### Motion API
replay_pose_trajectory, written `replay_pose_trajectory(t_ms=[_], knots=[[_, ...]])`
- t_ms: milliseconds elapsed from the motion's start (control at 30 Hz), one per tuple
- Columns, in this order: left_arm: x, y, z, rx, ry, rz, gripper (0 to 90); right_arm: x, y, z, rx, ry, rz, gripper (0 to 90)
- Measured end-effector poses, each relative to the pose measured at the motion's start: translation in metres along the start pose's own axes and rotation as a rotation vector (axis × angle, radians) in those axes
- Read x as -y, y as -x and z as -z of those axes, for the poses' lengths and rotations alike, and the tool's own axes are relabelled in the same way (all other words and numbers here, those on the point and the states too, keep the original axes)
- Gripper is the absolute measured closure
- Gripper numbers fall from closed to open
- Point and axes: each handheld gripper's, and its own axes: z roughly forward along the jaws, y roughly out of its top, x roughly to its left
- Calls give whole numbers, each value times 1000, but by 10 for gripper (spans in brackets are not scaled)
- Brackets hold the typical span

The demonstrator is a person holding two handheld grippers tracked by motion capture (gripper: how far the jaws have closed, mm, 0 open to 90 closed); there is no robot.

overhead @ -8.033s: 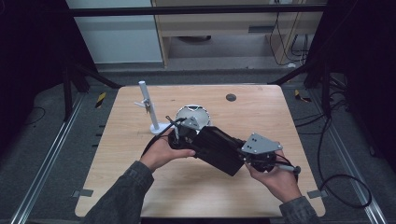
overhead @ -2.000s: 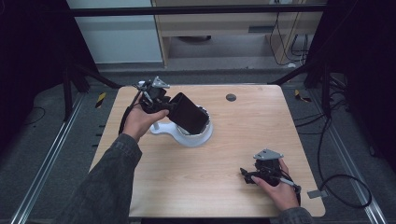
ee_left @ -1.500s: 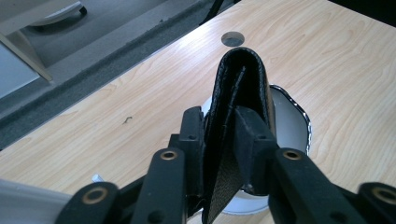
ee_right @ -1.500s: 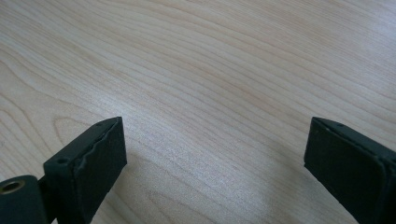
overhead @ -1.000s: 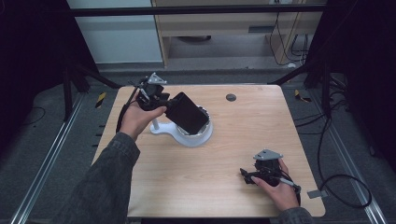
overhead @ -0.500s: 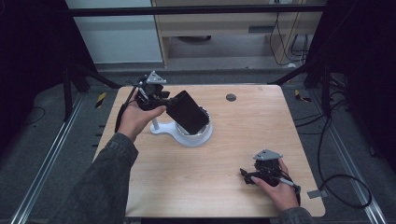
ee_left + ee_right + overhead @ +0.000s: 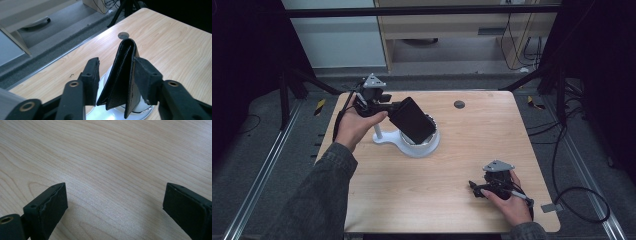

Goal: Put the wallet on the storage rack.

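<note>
A black folded wallet (image 7: 413, 120) leans tilted over the round white dish (image 7: 427, 148) of a white stand with an upright post (image 7: 376, 131). My left gripper (image 7: 398, 108) holds its jaws around the wallet (image 7: 122, 75) from the left. The jaws have just been opening. One pad (image 7: 143, 75) still touches the wallet, while the other pad (image 7: 91, 75) stands apart from it with a gap. The wallet's lower edge rests in the dish (image 7: 140, 110). My right gripper (image 7: 478, 189) lies near the table's front right, open (image 7: 115, 205) over bare wood with nothing between its jaws.
The wooden table (image 7: 472, 150) has a small dark round grommet (image 7: 459, 104) at the back, seen too in the left gripper view (image 7: 122, 35). Metal rails and cables run along the floor on both sides. A cabinet stands beyond the far edge.
Eight seconds ago both grippers held the wallet mid-table; the left has since carried it to the stand while the right went to the front right. In the last second the left jaws spread slightly.
</note>
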Motion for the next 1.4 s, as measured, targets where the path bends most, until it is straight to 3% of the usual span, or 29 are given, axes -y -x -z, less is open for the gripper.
replay_pose_trajectory(t_ms=[167, 367, 500, 600, 967, 1200, 1267, 1400], knots=[[8, 11, 14, -11, 20, -37, 390, 0, 2, 1, 5, 4, -5, 58], [24, 31, 28, 14, 37, -64, 217, 0, 3, 2, 13, 12, -10, 53], [37, 40, 37, 3, 39, -83, 152, 0, 3, 3, 15, 11, -17, 50], [52, 45, 39, 21, 32, -69, 129, 0, 4, 2, 15, 10, -19, 50], [127, 63, 19, 67, -42, -35, 69, 1, 3, 1, 16, 1, -16, 45], [174, 70, -3, 83, -129, -18, 62, 2, 4, -1, 9, -10, -15, 46], [187, 70, -8, 70, -157, -18, 62, 2, 4, -2, 5, -13, -18, 46], [210, 68, -14, 64, -174, 31, 65, 3, 4, -4, -9, -23, -33, 39]])
